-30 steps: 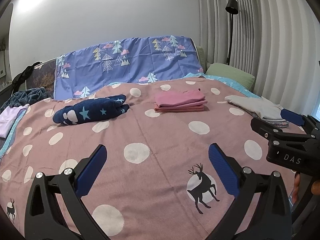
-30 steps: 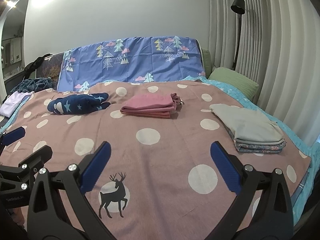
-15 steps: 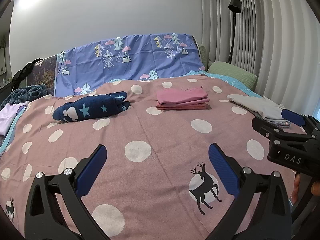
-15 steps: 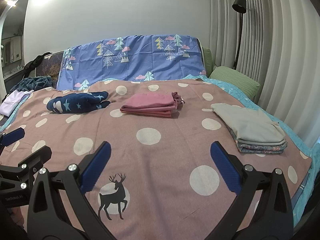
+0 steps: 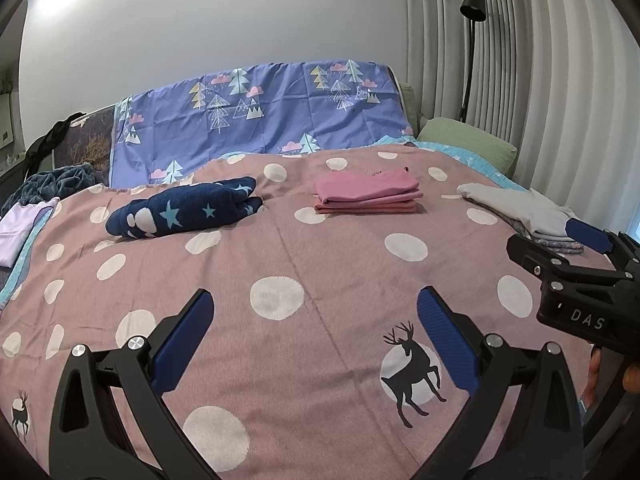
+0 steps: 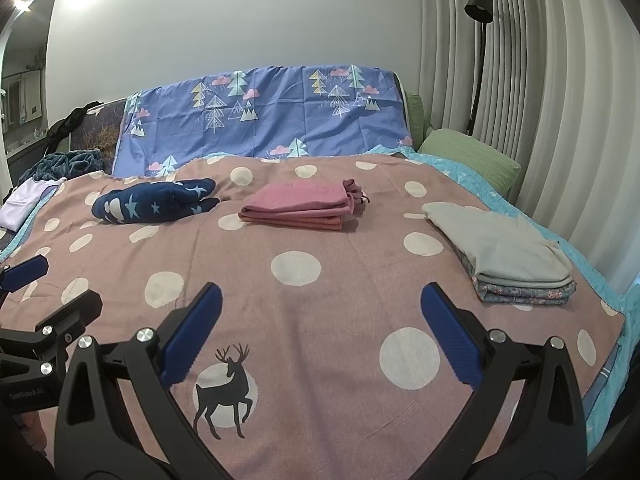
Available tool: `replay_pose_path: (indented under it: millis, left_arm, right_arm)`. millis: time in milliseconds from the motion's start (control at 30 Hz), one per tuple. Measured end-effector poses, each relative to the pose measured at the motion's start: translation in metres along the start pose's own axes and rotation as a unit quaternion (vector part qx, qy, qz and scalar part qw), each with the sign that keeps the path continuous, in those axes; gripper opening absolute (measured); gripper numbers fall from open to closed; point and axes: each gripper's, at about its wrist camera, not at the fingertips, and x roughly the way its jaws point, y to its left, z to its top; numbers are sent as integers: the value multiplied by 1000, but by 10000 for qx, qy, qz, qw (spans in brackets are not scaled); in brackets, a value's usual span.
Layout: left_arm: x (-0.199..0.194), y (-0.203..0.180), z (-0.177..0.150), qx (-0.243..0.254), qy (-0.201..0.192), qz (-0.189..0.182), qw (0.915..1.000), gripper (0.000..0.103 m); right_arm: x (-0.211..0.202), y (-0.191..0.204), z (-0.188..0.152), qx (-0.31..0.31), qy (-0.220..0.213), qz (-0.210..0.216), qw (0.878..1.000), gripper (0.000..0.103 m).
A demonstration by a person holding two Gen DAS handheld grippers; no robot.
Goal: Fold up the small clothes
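Note:
Three folded piles lie on the pink dotted blanket (image 5: pixel 340 280): a navy star-print garment (image 5: pixel 184 212) at far left, a pink stack (image 5: pixel 366 192) in the middle, a grey stack over floral cloth (image 6: pixel 508 256) at right. All three show in both views: the navy one (image 6: pixel 152 202), the pink one (image 6: pixel 304 206) and the grey one (image 5: pixel 520 212). My left gripper (image 5: pixel 312 328) is open and empty above the near blanket. My right gripper (image 6: pixel 320 328) is open and empty beside it, also seen at the right edge of the left wrist view (image 5: pixel 576 280).
A blue tree-print sheet (image 5: pixel 256 116) hangs over the headboard. A green pillow (image 6: pixel 472 156) lies at the far right by the curtain (image 6: pixel 560 100) and a floor lamp (image 6: pixel 478 60). A lilac garment (image 5: pixel 20 228) and dark clothes (image 5: pixel 52 184) lie at the left edge.
Both grippers have tilted slightly upward, so the bed sits a little lower in view. The jaws have stayed open and the clothes have not moved.

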Motion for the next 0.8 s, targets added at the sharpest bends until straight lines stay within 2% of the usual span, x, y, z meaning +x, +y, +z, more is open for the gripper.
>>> replay_pose_path:
  millis: [800]
  left_arm:
    - [-1,0,0,1,9,9,10000,102]
  right_arm:
    - [1,2,-1,-65,-4,8,10000,101]
